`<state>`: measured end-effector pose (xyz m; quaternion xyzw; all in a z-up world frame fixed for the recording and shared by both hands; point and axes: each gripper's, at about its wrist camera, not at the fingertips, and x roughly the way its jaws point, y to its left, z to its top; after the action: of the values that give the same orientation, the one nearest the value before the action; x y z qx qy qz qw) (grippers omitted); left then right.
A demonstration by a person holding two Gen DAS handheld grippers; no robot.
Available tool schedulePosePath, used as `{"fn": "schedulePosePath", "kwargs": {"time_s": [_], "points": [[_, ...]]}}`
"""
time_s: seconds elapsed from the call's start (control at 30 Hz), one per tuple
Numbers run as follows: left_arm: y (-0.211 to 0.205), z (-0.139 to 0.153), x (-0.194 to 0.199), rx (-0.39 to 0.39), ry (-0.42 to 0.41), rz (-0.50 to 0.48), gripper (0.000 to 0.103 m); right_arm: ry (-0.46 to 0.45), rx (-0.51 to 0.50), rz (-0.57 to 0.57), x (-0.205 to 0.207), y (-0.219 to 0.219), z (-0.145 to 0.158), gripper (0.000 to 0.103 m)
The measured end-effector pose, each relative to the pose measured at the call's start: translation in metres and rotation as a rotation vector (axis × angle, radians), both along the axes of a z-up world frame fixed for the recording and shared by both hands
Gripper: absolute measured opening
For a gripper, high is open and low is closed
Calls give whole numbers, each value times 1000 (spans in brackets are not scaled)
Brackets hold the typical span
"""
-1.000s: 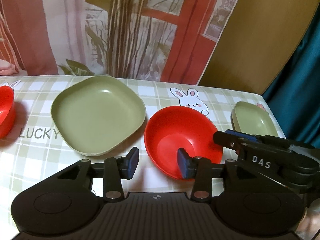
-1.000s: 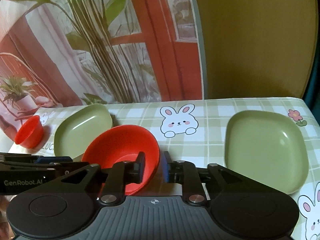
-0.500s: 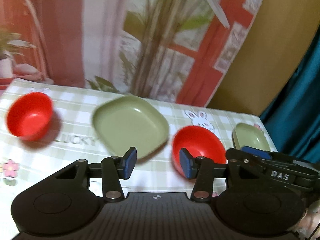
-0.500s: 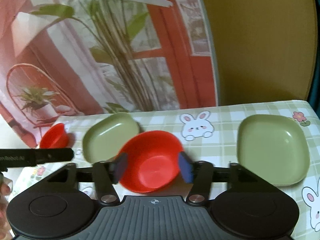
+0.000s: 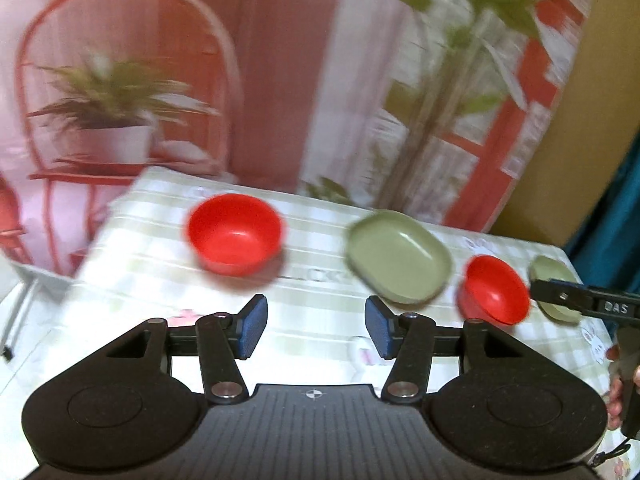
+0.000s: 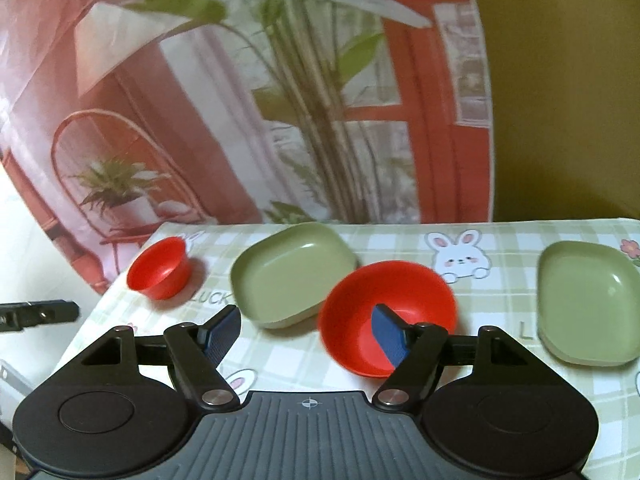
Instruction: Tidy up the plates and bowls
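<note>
On the checked tablecloth stand two red bowls and two green square plates. In the right wrist view a small red bowl (image 6: 158,268) is far left, a green plate (image 6: 292,278) beside it, a larger red bowl (image 6: 386,314) in the middle, a second green plate (image 6: 586,300) at the right. My right gripper (image 6: 306,338) is open and empty, above the table in front of the larger bowl. My left gripper (image 5: 316,326) is open and empty, facing the small red bowl (image 5: 234,232); the left wrist view is blurred and also shows the plate (image 5: 398,256) and the larger bowl (image 5: 496,288).
A printed backdrop with plants and a red door hangs behind the table (image 6: 500,240). The table's left edge (image 5: 104,236) is near the small bowl. The right gripper's body (image 5: 592,304) shows at the right of the left wrist view.
Both grippers have pulled back and up from the larger red bowl. My right gripper opened wide. My left gripper swung left toward the small red bowl.
</note>
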<state>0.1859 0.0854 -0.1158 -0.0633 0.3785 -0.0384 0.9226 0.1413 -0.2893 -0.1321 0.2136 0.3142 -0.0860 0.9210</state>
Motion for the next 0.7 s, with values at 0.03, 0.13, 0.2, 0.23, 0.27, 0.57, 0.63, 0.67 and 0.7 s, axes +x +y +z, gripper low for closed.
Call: {"fn": "schedulePosePath", "kwargs": {"time_s": [0.03,0.13,0.2,0.23,0.27,0.57,0.63,0.67,0.7], "points": [[9,2,-2,3,-4,16,57,0,0,7,3,4,1,69],[30,6,-7,12,-13,55,57,-4,-4,23,10,17,6,69],[43,10,-8,16,-18,71,57,-8,-6,36,15,24,9,69],[47,11,-9,18,-20,76,58,-10,-7,43,18,28,11,69],[50,12,-10,20,-24,80,58,-13,-9,48,21,32,13,69],[75,-2,-2,22,-71,123,67,-12,-62,108,63,66,9,68],[76,-9,8,12,-92,128,67,-20,-82,133,73,75,6,68],[77,-12,11,10,-104,131,67,-29,-83,146,79,78,4,67],[77,-14,17,5,-117,130,67,-40,-81,158,84,81,3,67]]}}
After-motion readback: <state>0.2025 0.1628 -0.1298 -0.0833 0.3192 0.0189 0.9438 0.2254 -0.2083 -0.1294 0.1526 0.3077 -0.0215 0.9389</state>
